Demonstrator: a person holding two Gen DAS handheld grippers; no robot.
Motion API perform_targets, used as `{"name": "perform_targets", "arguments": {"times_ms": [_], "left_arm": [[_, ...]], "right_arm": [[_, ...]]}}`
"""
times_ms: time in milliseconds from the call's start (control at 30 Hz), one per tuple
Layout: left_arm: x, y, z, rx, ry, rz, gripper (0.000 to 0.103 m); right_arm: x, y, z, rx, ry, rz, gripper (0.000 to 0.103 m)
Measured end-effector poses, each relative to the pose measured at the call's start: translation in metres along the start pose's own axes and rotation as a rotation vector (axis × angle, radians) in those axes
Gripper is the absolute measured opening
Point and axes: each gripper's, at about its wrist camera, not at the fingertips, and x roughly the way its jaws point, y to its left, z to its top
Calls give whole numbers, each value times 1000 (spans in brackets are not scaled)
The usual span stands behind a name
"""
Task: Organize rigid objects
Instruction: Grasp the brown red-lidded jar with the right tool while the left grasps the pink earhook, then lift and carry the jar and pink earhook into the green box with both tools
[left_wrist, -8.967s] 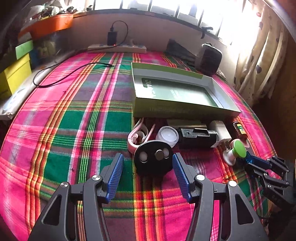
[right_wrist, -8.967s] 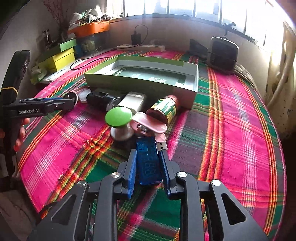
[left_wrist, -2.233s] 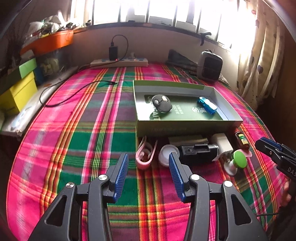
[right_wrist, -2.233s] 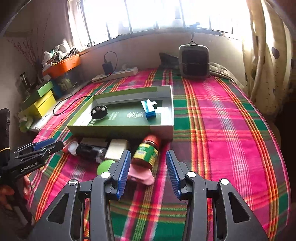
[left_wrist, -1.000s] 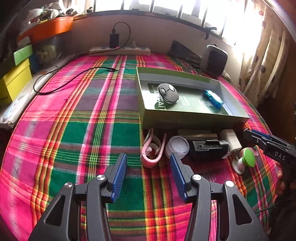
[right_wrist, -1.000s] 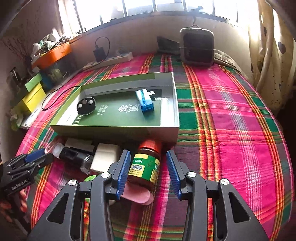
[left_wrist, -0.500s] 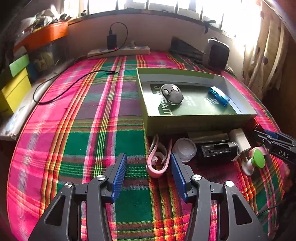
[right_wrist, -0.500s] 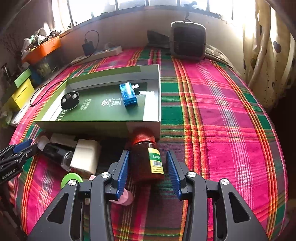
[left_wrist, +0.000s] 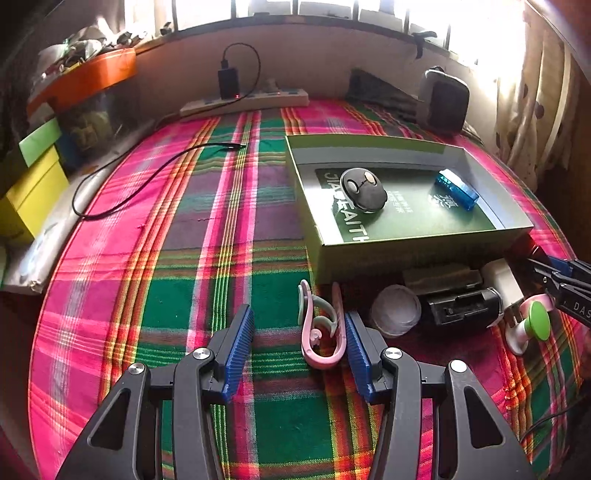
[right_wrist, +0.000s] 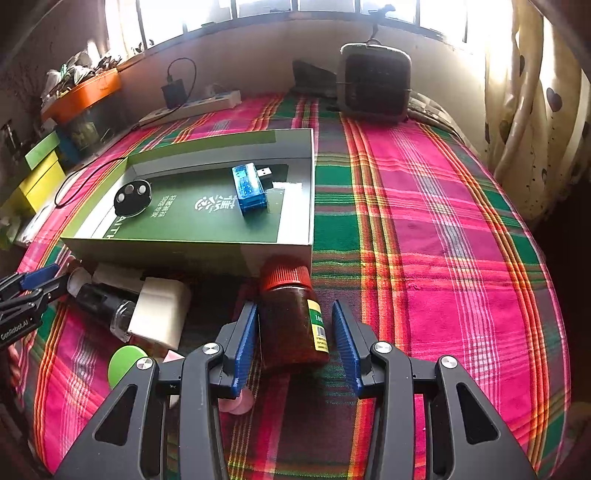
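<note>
Since half a second ago both my tools have slid forward: the pink earhook headset (left_wrist: 320, 332) now sits inside my left gripper (left_wrist: 297, 345), and the brown bottle (right_wrist: 291, 325) lies deeper between the pads of my right gripper (right_wrist: 293, 341).

My left gripper's jaws stand wide. The headset lies against the inner face of the right pad (left_wrist: 356, 350), well apart from the left one. Just ahead of it is the green box (left_wrist: 406, 251), holding the black round remote (left_wrist: 363, 189) and the blue USB stick (left_wrist: 456, 189). To the right of my fingers lie a white round cap (left_wrist: 396, 310), a black device (left_wrist: 461, 306), a white charger block (left_wrist: 502, 280) and a green-topped knob (left_wrist: 537, 321).

My right gripper is open too. The bottle lies on its side on the plaid cloth (right_wrist: 424, 221), its red cap (right_wrist: 286, 275) pointing away toward the box wall. The left pad (right_wrist: 243, 343) touches or nearly touches the bottle; I see a gap at the right pad (right_wrist: 343, 339).
</note>
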Motion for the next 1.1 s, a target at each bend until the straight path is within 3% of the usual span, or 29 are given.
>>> {"name": "perform_targets", "arguments": {"times_ms": [167,267,467,600,1100], "left_arm": [[1,5,1,-18,-9,-2,48],[1,8,1,-32,-13,-5,47],[0,11,1,-42,-17,-2,28],[1,11,1,-46,-18,-4,23],[-1,11,1,-56,-18,-10,23]], "right_arm": [[0,-2,0,0,-5,6,41],[-1,-3,0,6,-6,8,34],[-2,-3,0,6,-10,15,33],[-3,-3,0,9,-16,19,33],[-5,-3,-1,7,-25,21,33]]}}
